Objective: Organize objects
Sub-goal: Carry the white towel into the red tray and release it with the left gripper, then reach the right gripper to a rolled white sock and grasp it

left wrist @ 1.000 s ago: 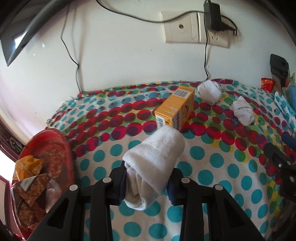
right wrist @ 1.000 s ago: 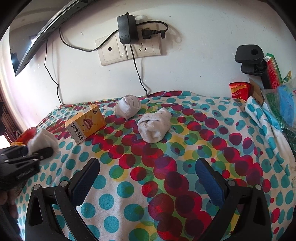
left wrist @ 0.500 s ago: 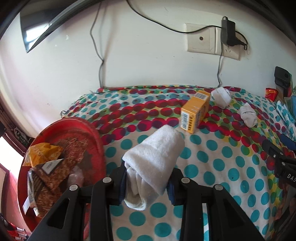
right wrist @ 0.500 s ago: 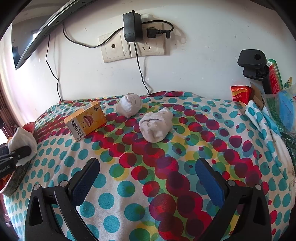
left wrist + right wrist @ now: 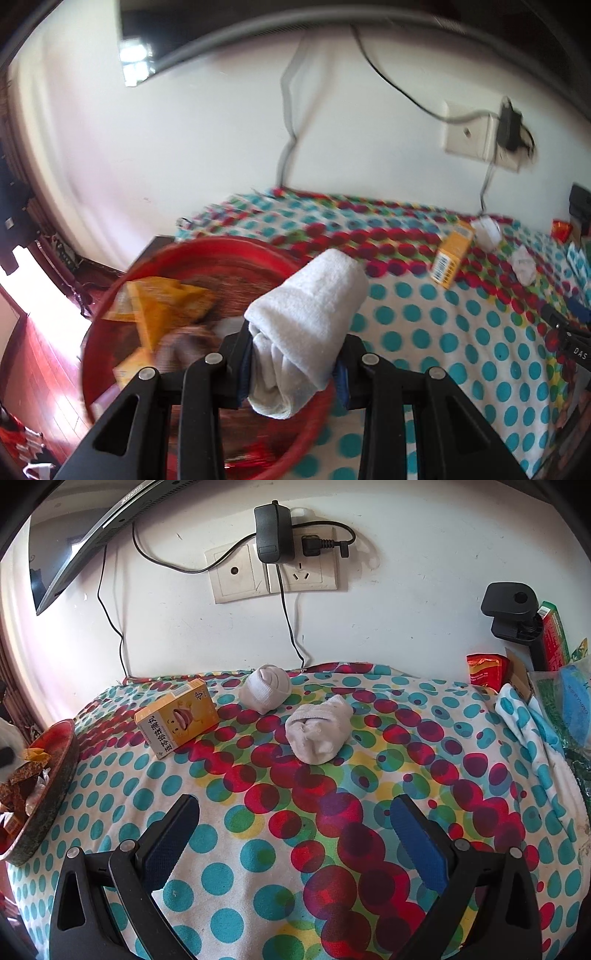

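My left gripper is shut on a rolled white sock and holds it over the right part of a red tray that contains snack packets. In the right wrist view the same tray sits at the table's left edge. My right gripper hovers open over the dotted cloth with nothing between its fingers. Beyond it lie two more rolled white socks and a yellow box; the left wrist view shows the box far right.
A wall with sockets, a black charger and hanging cables backs the table. A monitor hangs at upper left. A red packet, a black clamp and bags crowd the right edge. Left of the tray is wooden floor.
My left gripper has carried the sock left and upward, from above the dotted cloth to above the red tray. The right gripper has stayed where it was.
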Demonstrator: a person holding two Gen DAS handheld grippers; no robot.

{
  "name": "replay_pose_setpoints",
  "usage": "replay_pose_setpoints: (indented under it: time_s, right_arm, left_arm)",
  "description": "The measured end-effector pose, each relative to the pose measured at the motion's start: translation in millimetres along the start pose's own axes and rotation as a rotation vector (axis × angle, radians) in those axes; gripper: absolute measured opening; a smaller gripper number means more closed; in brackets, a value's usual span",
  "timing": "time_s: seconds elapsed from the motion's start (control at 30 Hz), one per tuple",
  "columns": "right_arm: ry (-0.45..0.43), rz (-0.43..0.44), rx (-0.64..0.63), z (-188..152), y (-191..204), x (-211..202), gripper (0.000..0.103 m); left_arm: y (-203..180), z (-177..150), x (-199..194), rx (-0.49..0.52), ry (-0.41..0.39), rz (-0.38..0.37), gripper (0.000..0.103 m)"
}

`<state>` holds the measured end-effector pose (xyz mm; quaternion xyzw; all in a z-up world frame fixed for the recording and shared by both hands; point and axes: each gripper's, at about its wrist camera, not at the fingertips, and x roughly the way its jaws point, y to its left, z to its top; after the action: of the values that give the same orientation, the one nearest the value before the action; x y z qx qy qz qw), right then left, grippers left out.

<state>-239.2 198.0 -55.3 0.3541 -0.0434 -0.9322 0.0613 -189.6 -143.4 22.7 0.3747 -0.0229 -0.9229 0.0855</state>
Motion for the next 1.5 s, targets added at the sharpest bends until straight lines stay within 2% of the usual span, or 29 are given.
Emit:
replay_pose_setpoints:
  time_s: [0.13, 0.27, 0.43, 0.57, 0.7, 0.9, 0.93, 1.0, 1.07, 1.17, 1.23, 1.27, 1.3, 1.4, 1.43, 1.5]
  right_arm:
    - [0.000, -0.002, -0.003, 0.4, 1.0, 0.5, 0.103]
    - [-0.008, -0.004, -0.010, -0.3, 0.8, -0.8, 0.103]
    - [-0.008, -0.001, -0.023, -0.9, 3.4, -0.2, 0.103]
    - [-0.008, 0.000, -0.022, -1.1, 3.2, -0.4, 0.103]
    - [-0.017, -0.008, -0.022, -1.6, 3.8, -1.3, 0.103]
    - [-0.025, -0.005, -0.030, -1.5, 4.9, -2.6, 0.103]
    - [-0.024, -0.004, -0.030, -1.5, 4.9, -2.6, 0.103]
    - [-0.022, -0.003, -0.029, -1.6, 4.8, -2.7, 0.103]
    - [-0.025, -0.002, -0.028, -1.8, 4.8, -3.1, 0.103]
    - [-0.015, -0.006, -0.029, -1.3, 5.4, -0.5, 0.103]
    - [-0.006, -0.005, -0.032, -1.3, 6.2, 1.1, 0.103]
    - [-0.003, -0.006, -0.033, -1.2, 6.1, 1.6, 0.103]
    - [-0.003, -0.012, -0.033, -1.4, 6.1, 1.6, 0.103]
    - [-0.010, -0.031, -0.036, -1.9, 5.7, -0.3, 0.103]
    - [-0.011, -0.035, -0.036, -2.1, 5.7, -0.6, 0.103]
    - [-0.002, -0.041, -0.033, -1.8, 4.5, 1.0, 0.103]
  left_arm:
    - [61.7, -5.0, -22.9, -0.073, -0.031, 0.042, 0.035]
    - [132.7, -22.6, -24.1, -0.118, 0.013, 0.138, 0.035]
    - [187.4, -35.3, -16.2, -0.181, 0.049, 0.169, 0.035]
    - [204.3, -31.3, 5.2, -0.248, 0.093, 0.166, 0.035]
    - [201.0, -27.7, 29.4, -0.276, 0.123, 0.166, 0.035]
    - [202.5, -31.9, 64.0, -0.330, 0.166, 0.210, 0.035]
    - [204.9, -33.0, 69.4, -0.335, 0.177, 0.223, 0.038]
    - [209.5, -37.3, 83.8, -0.366, 0.217, 0.191, 0.040]
    - [210.0, -40.7, 92.4, -0.372, 0.244, 0.241, 0.042]
    - [204.6, -41.7, 82.8, -0.396, 0.184, 0.202, 0.052]
    - [196.2, -42.3, 62.0, -0.374, 0.114, 0.199, 0.075]
    - [192.2, -43.2, 48.3, -0.365, 0.070, 0.196, 0.076]
    - [184.4, -45.9, 25.6, -0.353, -0.007, 0.181, 0.077]
    - [159.6, -59.9, -28.9, -0.323, -0.120, 0.130, 0.079]
    - [146.9, -69.3, -46.5, -0.314, -0.148, 0.101, 0.081]
    - [111.0, -99.5, -73.5, -0.263, -0.146, 0.031, 0.081]
